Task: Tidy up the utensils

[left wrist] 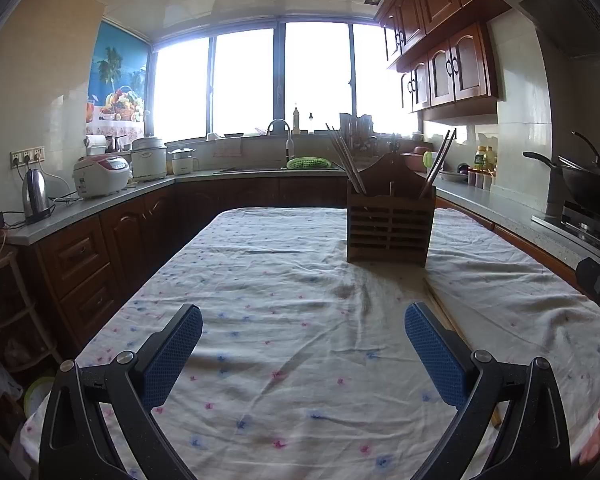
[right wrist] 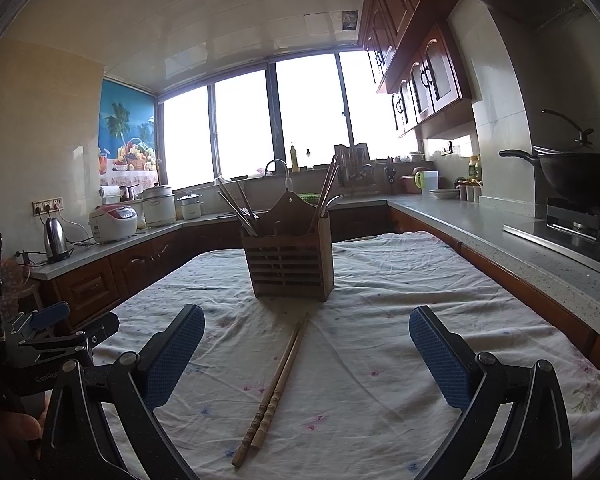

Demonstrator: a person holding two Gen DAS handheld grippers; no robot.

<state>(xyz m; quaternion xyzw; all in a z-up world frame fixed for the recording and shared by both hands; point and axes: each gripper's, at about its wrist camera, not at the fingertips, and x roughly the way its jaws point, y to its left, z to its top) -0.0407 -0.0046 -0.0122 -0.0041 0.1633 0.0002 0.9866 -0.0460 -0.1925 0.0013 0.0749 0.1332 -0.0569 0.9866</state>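
Right now both claws are held wide apart and empty above the cloth-covered surface (right wrist: 400,280). Between the spread fingers of the right claw (right wrist: 306,354) a pair of wooden chopsticks (right wrist: 274,390) is seen lying flat on the cloth, side by side and touching along much of their length, tips pointing toward the wooden holder (right wrist: 290,262). The holder stands upright further back, apart from the chopsticks, with other chopsticks and what looks like a spoon already leaning in its two side compartments. From the left claw (left wrist: 303,354) only bare cloth is seen between the fingers; the same pair is partly hidden behind its right finger, and the holder (left wrist: 390,226) stands ahead and to the right.

The pair on the cloth is judged to be the part of the task left to do. Several slips could be expected. If only one stick is caught, the other would be left behind or rolled aside. Because the sticks lie flat on soft, wrinkled cloth, a low pinch could gather fabric with them and drag it, perhaps tugging the holder. Gripped far from the middle, the sticks could swing and miss the narrow slot, or strike the leaning utensils and tip the holder
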